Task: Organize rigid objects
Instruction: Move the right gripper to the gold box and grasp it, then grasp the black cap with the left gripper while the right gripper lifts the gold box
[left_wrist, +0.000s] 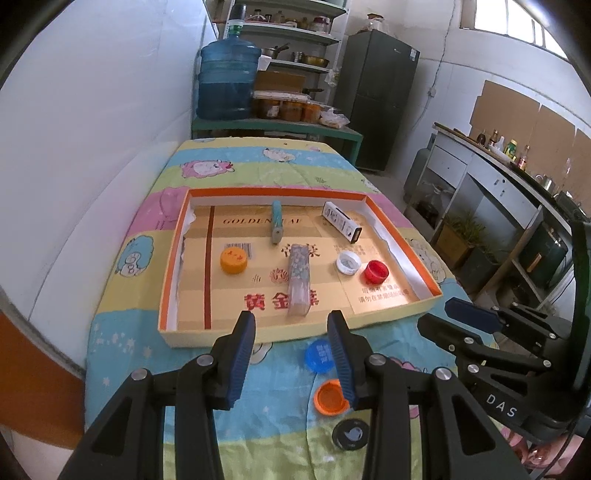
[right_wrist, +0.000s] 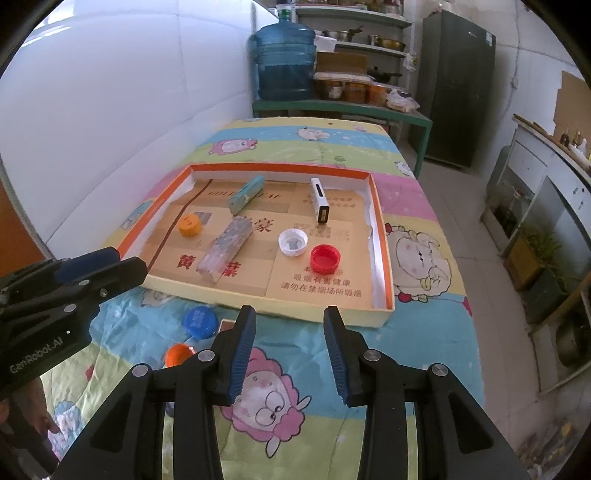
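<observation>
The left tool (left_wrist: 291, 354) hangs over the near edge of the counter (left_wrist: 258, 173) with its jaws about half apart and nothing between them; the right tool (right_wrist: 290, 349) is beside it in the same state, half open and empty. Each tool also shows at the side of the other's view. The counter is covered with a cloth (right_wrist: 417, 332) printed with cartoon sheep. On it lies a shallow tray (left_wrist: 171, 258) with orange rims and a cardboard floor with gold and red print. Inside the tray, at the left, a yellow cap (left_wrist: 233, 260) sits with its closed side up. Near the middle a clear long box (left_wrist: 298, 284) lies pointing toward the near wall, and behind it a teal bar (left_wrist: 276, 221) lies with its far end close to the far wall. At the far right a white box (left_wrist: 341, 221) lies at an angle. In front of it a white cap (left_wrist: 348, 263) and a red cap (left_wrist: 375, 272) stand just beside each other, both with the hollow side up. Outside the tray, on the cloth near the tools, there are three more caps: a blue cap (left_wrist: 318, 355) just before the near wall, an orange cap (left_wrist: 330, 398) with its hollow side up, and a black cap (left_wrist: 351, 434) nearest to the camera. The right finger of the left tool partly hides the blue and orange caps in the left view. A hand (right_wrist: 33, 413) shows at the lower left of the right view.
</observation>
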